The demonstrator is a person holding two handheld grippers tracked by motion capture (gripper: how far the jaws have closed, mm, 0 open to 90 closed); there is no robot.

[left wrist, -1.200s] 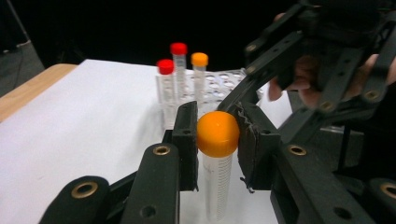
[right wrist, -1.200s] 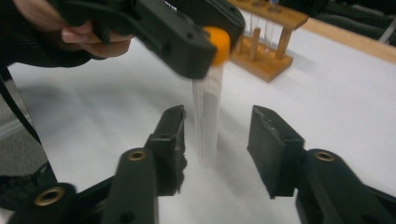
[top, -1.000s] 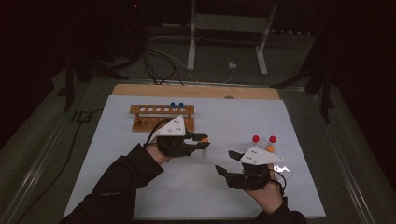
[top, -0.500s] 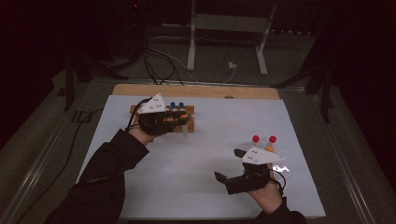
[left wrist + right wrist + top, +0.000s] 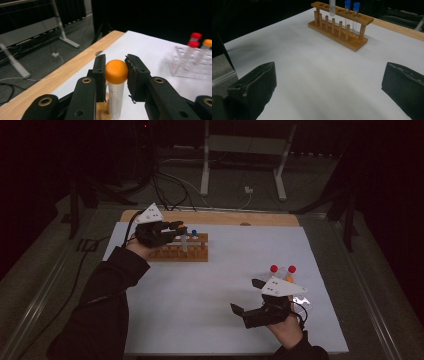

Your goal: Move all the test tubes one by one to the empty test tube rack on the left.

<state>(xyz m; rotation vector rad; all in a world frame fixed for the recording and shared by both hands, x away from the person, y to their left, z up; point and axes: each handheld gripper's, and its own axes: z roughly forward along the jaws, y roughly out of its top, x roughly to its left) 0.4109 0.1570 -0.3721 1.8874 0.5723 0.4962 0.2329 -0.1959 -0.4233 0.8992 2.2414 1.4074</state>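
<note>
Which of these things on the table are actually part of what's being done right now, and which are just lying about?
In use:
- orange-capped tube, clamped in the left gripper
- wooden rack, under that tube
- right gripper, open above the white mat

Standing by:
- two blue-capped tubes already in the wooden rack
- clear rack holding red- and orange-capped tubes
- metal stand behind the table

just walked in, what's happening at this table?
A person is moving capped tubes from a clear rack to a wooden rack. The left tool is shut on an orange-capped tube, held upright over the wooden rack, which already holds two blue-capped tubes. The right tool is open with nothing in it, low over the white mat beside the clear rack, where two red-capped tubes and an orange-capped one remain.
</note>
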